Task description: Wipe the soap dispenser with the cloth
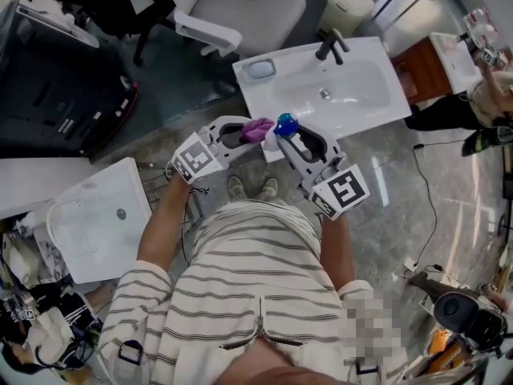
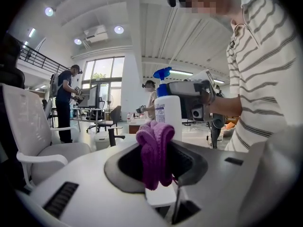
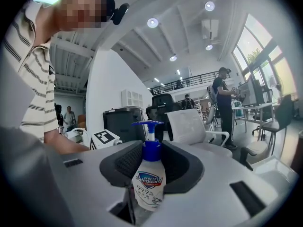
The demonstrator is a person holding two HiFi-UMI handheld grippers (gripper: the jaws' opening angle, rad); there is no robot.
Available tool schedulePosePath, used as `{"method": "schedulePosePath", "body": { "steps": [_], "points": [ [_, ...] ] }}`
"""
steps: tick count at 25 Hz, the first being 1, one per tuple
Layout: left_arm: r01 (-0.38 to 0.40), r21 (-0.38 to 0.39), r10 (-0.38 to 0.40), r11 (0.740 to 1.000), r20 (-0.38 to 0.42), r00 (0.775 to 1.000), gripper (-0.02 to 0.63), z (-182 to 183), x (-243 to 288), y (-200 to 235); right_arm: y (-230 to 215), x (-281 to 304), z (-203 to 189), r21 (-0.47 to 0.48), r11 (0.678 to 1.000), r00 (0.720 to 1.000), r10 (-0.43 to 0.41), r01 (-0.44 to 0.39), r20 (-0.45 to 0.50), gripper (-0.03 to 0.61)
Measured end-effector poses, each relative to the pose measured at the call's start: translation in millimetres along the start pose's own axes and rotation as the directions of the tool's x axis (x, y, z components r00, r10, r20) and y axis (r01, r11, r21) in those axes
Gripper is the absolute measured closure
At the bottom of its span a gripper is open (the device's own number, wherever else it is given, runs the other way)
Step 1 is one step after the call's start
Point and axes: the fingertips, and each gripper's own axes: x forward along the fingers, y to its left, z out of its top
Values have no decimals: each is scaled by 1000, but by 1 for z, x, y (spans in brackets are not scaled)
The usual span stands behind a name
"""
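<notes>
My right gripper is shut on a white soap dispenser with a blue pump top, held upright above the floor in front of the sink. My left gripper is shut on a folded purple cloth, which sticks up from between its jaws. In the head view the purple cloth sits just left of the dispenser, close to it; whether they touch I cannot tell. In the left gripper view the soap dispenser stands right behind the cloth.
A white sink with a dark tap lies just beyond both grippers. A white office chair stands behind it to the left. A white tray rests at the left. Other people stand in the background.
</notes>
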Motion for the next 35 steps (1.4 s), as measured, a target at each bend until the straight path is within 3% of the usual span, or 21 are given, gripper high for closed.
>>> {"method": "schedulePosePath", "body": {
  "steps": [6,11,14,19,25,29,35],
  "points": [
    [-39,-34,40,999,14,999,489,1,-11,-2,-4,3,-1,8,999,999,-42,42,-2,443],
    [-91,-107,97,990,57,994,489,13,-20,-2,-13,3,0,16,996,996,-93,93,6,443],
    [-113,-105,120,988,72,990,489,17,-19,-5,-21,1,-1,30,990,991,-137,136,9,443],
    [-193,-157,208,969,87,974,489,21,-19,-4,-31,1,-4,36,975,976,-219,219,2,443],
    [-296,-177,316,939,100,943,489,27,-22,2,-42,4,-15,53,958,960,-281,281,-12,443],
    [-364,-194,382,911,65,922,489,21,-26,9,-45,10,-21,50,954,955,-296,296,-19,443],
    [-507,-188,514,841,-8,857,489,8,-34,24,-52,20,-35,51,948,949,-312,314,-31,443]
  ]
}}
